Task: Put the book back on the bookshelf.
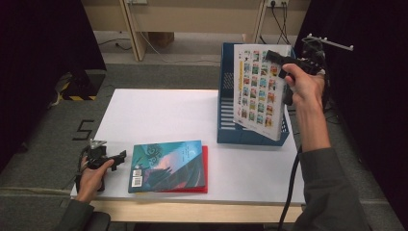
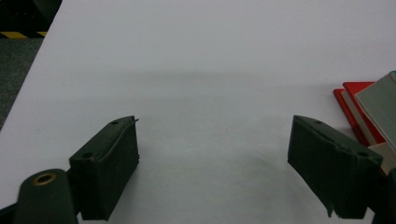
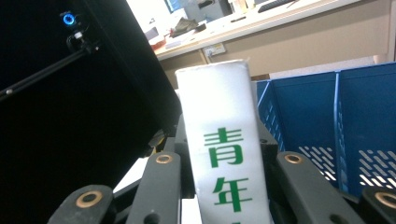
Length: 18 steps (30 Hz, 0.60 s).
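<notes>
Two flat books lie stacked near left; left gripper spread on matte table. Right gripper pinches a glossy white book over the slotted blue plastic bin.

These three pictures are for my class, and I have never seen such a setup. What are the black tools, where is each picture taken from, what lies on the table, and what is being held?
A person holds a two-jaw gripping tool in each hand. The high view looks down from above; the other two come from cameras riding on each tool.

On the white table lie a teal book atop a red book, and a blue file rack stands at the right.

The left gripper is beside the books with its jaws apart, nothing between them. The right gripper is clamped on a picture-covered book over the rack; its own view shows green characters on the spine.
</notes>
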### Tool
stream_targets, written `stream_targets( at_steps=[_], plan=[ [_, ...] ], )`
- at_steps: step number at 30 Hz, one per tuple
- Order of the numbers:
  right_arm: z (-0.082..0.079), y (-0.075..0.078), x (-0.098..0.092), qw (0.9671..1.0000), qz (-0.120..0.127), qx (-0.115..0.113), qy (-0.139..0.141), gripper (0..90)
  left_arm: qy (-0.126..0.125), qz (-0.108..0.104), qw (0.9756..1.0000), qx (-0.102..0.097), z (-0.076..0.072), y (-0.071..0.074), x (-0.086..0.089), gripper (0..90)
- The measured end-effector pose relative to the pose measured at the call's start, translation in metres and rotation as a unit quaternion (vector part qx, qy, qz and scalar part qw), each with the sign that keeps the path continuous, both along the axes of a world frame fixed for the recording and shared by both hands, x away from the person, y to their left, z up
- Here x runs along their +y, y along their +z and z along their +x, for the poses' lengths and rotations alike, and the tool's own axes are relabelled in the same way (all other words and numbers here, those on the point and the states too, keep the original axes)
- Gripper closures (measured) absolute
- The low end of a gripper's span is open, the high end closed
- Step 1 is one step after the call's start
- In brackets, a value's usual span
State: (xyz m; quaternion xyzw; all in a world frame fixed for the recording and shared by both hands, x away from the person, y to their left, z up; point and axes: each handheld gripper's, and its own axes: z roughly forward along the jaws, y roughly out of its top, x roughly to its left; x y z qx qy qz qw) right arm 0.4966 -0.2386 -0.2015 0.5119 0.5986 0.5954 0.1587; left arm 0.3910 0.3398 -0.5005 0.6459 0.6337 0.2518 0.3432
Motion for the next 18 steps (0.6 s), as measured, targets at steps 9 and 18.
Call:
stream_targets(
  at_steps=[9,18],
  plan=[
    [0.026,0.002,0.021,0.9999,0.008,-0.001,-0.010,71.8,0.000,-0.003,1.0000,0.000,0.000,0.000,0.001,15.8],
    [0.045,0.012,0.035,0.9997,0.002,-0.007,-0.021,71.7,-0.002,-0.007,1.0000,0.000,-0.001,0.000,0.001,15.7]
  ],
)
